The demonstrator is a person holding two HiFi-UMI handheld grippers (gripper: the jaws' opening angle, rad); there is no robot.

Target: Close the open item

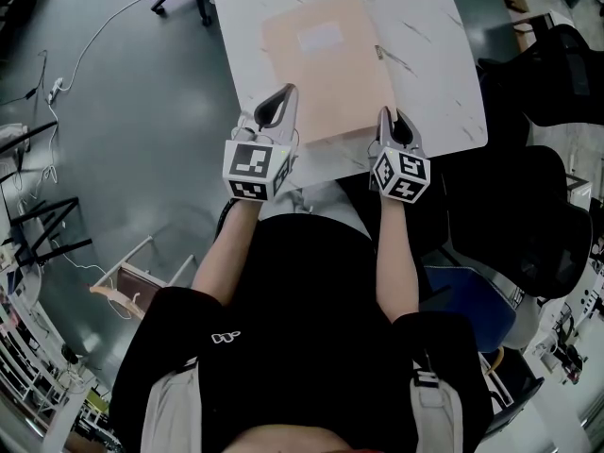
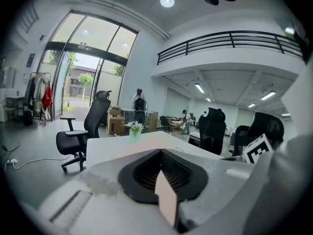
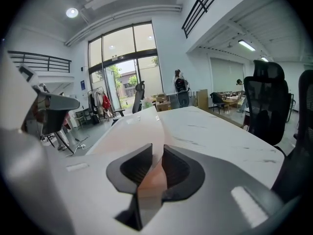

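Peach card folder [image 1: 326, 64] lies on the white marble desk [image 1: 434, 45], directly ahead of both tools. Left tool [image 1: 283, 97]: jaws together, clamped on the folder's near left corner. Right tool [image 1: 392, 119]: jaws slightly apart, with the folder's near right edge standing between them, not pinched. A small green plant [image 2: 135, 129] stands at the desk's far end, beyond the left tool.

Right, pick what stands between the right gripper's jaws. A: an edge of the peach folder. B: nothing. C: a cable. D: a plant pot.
A: in the right gripper view a peach sheet of the folder runs up between the jaws of the right gripper, which sits at the folder's near edge in the head view.
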